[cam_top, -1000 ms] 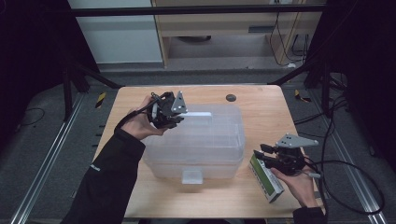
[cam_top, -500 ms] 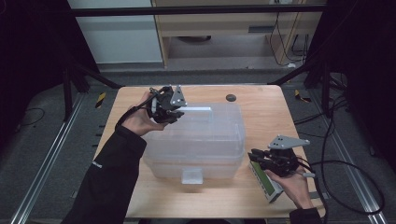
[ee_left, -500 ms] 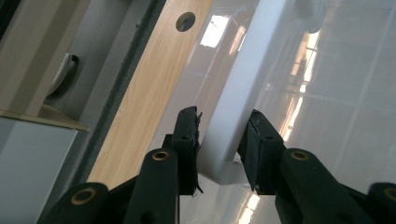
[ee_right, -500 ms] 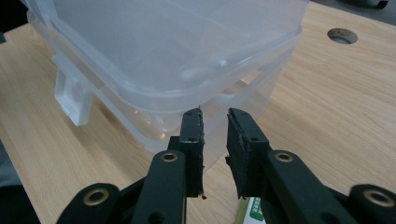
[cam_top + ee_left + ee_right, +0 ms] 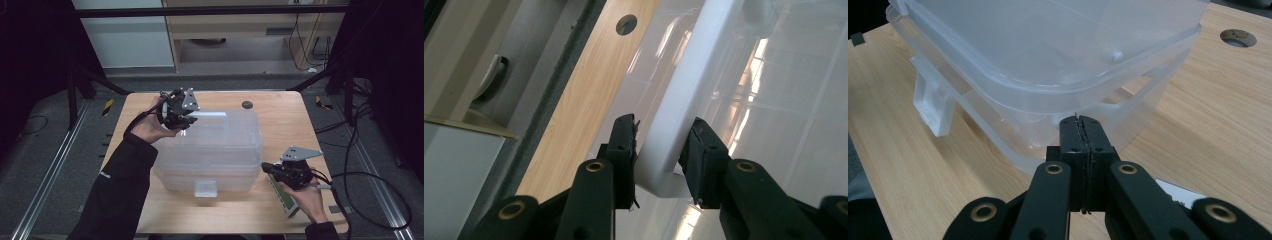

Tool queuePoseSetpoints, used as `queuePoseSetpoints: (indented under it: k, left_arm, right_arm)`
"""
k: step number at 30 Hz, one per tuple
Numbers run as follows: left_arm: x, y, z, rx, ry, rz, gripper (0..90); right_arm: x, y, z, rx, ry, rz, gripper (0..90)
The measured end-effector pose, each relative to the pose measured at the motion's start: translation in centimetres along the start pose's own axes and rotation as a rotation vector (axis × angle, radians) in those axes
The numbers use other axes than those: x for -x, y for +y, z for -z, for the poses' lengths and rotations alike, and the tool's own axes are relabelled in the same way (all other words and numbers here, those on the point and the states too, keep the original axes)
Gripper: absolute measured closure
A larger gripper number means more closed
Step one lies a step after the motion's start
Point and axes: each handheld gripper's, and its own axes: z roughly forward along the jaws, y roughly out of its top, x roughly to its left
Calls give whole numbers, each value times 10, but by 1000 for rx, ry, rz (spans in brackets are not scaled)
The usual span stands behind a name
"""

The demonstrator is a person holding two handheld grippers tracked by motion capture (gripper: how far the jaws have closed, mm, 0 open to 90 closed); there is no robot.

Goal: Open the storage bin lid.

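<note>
A clear plastic storage box (image 5: pixel 215 150) with its lid on stands in the middle of the wooden table (image 5: pixel 150 210). My left gripper (image 5: pixel 187 120) is at the box's far left corner. Its jaws (image 5: pixel 661 145) are shut on the end of the white lid handle (image 5: pixel 684 90). My right gripper (image 5: pixel 263 166) hovers low by the box's near right corner. Its jaws (image 5: pixel 1081 122) have just been closing and now meet, with nothing between them, pointing at the box's rim (image 5: pixel 1128 95).
A green and white carton (image 5: pixel 286 200) lies flat on the table under the right hand. The box's front latch (image 5: pixel 206 188) hangs at its near side. A round cable hole (image 5: pixel 246 104) sits in the table's far edge. Cables trail off right.
The right gripper's jaws have closed from open to fully shut, with the hand staying by the box's corner. The left gripper has kept its hold on the handle.
</note>
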Motion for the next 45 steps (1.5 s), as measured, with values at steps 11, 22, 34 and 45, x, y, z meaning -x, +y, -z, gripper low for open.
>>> queuePoseSetpoints:
  k: [11, 22, 34, 45]
  left_arm:
    - [5, -7, 0, 7, -8, 31, 600]
    - [6, -27, 24, 50, 18, 76, 490]
    - [1, -66, 54, 131, 137, 276, 482]
    - [1, -103, 71, 191, 213, 404, 508]
  right_arm:
    - [-1, -1, -5, -16, 1, 6, 899]
    - [-1, -1, -6, -19, -2, 14, 899]
    - [-2, -2, -6, -23, -5, 13, 899]
    - [-2, -2, -6, -24, -7, 13, 900]
